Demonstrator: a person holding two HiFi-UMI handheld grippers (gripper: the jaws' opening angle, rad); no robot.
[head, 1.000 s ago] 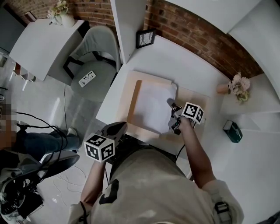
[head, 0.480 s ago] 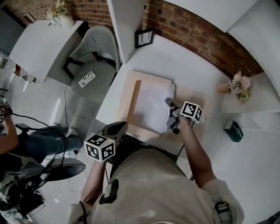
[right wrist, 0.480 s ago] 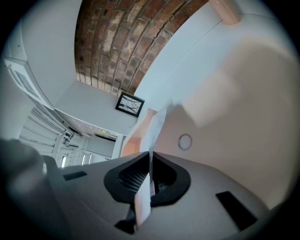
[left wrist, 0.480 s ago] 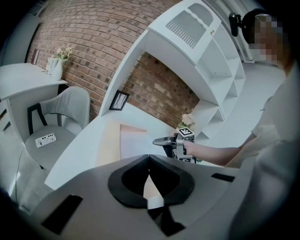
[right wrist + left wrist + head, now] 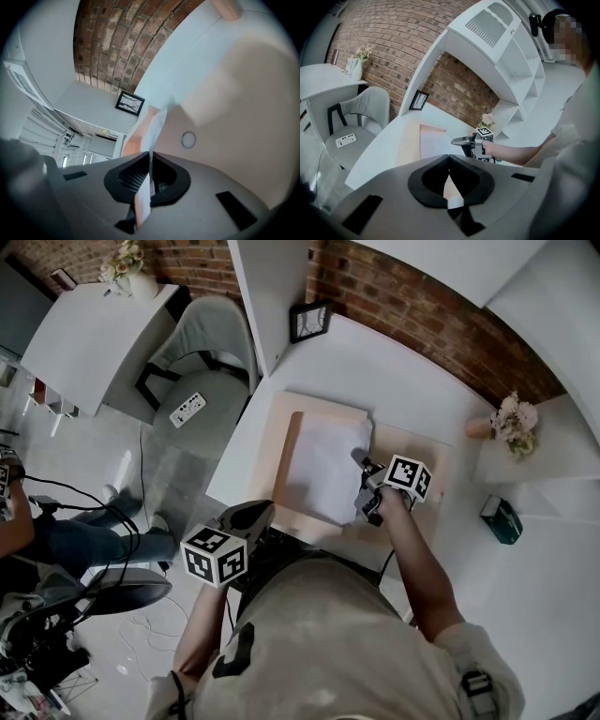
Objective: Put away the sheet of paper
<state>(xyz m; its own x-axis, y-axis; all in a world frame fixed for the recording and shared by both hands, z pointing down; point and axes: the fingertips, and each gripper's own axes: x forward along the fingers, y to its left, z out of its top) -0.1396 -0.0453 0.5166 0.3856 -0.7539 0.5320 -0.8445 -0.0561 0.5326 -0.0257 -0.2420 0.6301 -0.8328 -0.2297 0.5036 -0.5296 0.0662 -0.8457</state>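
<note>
The right tool (image 5: 150,164) is clamped on the right edge of the thin white sheet of paper (image 5: 323,468), which it pinches edge-on. That side lifts while the rest lies flat on the pale beige desk mat (image 5: 283,456) on the white tabletop (image 5: 394,371). I judge this grip suits peeling the limp sheet off the mat without creasing it. The left tool (image 5: 248,515) hangs at the tabletop's near edge, its jaws together on nothing, clear of the paper.

A black-framed picture (image 5: 312,322) leans against the brick wall. A pot of pink flowers (image 5: 509,423) and a small teal box (image 5: 497,519) sit well to the right, and a grey chair (image 5: 202,362) stands to the left. None of these blocks the sheet.
</note>
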